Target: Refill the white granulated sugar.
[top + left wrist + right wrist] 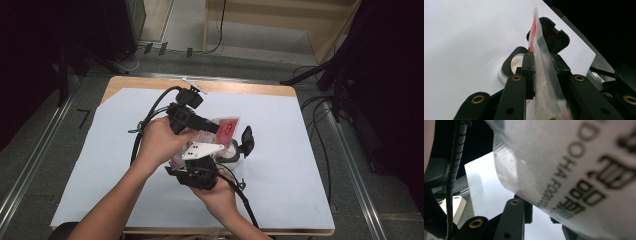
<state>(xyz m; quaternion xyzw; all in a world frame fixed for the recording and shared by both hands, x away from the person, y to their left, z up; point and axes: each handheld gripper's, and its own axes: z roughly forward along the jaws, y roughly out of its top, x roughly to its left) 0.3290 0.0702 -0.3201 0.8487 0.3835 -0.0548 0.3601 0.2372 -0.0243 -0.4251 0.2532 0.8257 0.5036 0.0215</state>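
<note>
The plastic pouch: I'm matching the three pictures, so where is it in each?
High view: the plastic pouch sits at centre, between both hands.
Left gripper view: edge-on, centre, clamped between the tongs.
Right gripper view: fills the upper right, printed side showing.
Shared landmark: the white table sheet.

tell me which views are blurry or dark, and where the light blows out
High view: sharp at the table, the room around it nearly black. Left gripper view: the pouch edge-on and the container are fairly crisp; the white sheet is washed out. Right gripper view: the pouch sits so close that its print is soft and blurred, with dark corners at left.
</note>
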